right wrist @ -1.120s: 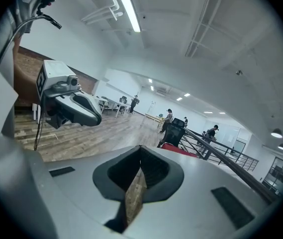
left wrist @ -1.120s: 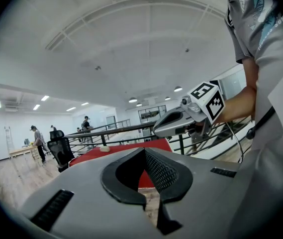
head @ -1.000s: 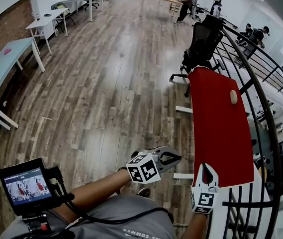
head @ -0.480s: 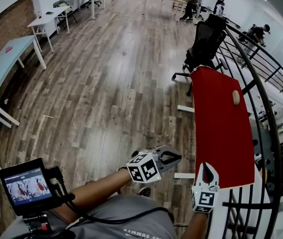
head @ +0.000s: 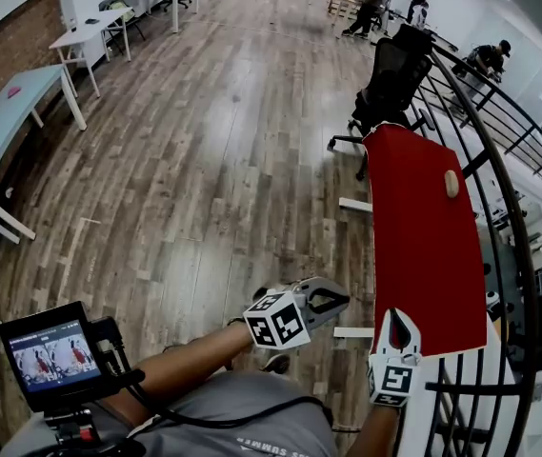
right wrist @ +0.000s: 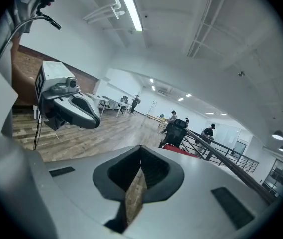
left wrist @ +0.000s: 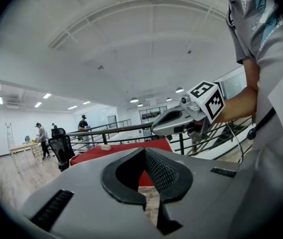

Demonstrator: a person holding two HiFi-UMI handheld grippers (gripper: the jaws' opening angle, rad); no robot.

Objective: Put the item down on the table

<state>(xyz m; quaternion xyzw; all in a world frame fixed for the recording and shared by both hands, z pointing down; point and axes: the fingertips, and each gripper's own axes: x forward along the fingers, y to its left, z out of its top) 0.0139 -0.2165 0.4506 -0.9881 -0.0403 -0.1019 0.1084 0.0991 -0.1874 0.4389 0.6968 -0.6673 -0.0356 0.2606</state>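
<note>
So, weird one: the item I'd bet the task meant, a small pale beige oval lump [head: 451, 184], was already lying on the long red rectangular tabletop [head: 423, 255], way up at the far end and close to the edge beside the black metal railing [head: 499, 188]. Neither tool had anything to do with it. The left gripper [head: 342, 303] hung out over the grey-brown wooden plank floor [head: 204, 160], just off the table's near corner, and in its own view the pads looked pressed together with nothing between them, only a sliver of red table and floor showing past them. The right gripper [head: 396, 320] sat at the near edge of the tabletop, jaws fully closed and empty as well. Both were well apart from the lump. My read was that the putting-down part was basically done already, or nothing was under way at all. The worry from there: that lump sat so near the railing side that any careless reach or sweep along the table could have nudged it over the edge and through the bars. And with both sets of jaws closed, going in for it would have shoved it along instead of grabbing it.
</note>
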